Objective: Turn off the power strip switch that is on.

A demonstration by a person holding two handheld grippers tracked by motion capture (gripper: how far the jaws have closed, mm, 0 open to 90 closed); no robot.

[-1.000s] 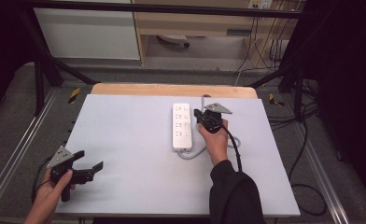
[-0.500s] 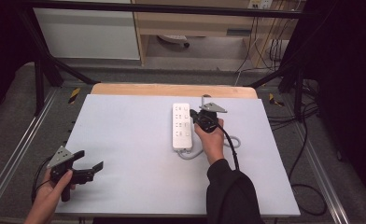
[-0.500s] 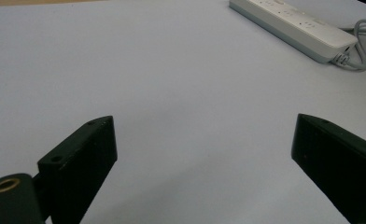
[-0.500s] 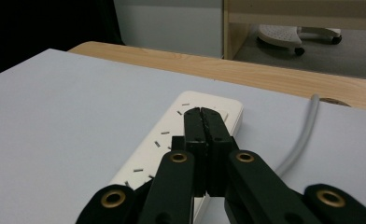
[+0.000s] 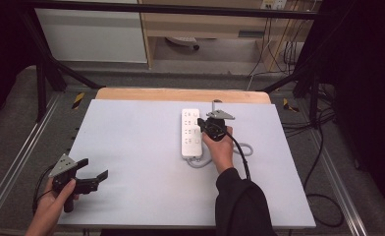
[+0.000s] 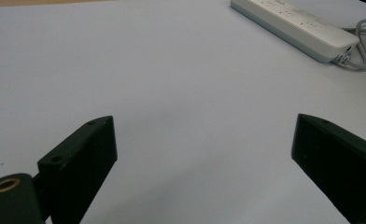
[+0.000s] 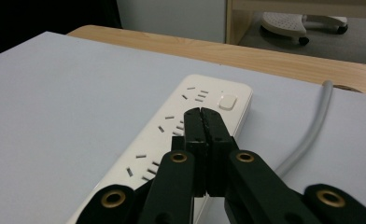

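Since a second ago, barely shifted: right gripper clamped empty over power strip mid-frame, left gripper agape lower left.

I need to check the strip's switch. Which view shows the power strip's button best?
The right gripper view: the button sits close, just past the shut right gripper. The high view shows the power strip small; the left gripper view catches its cable end.
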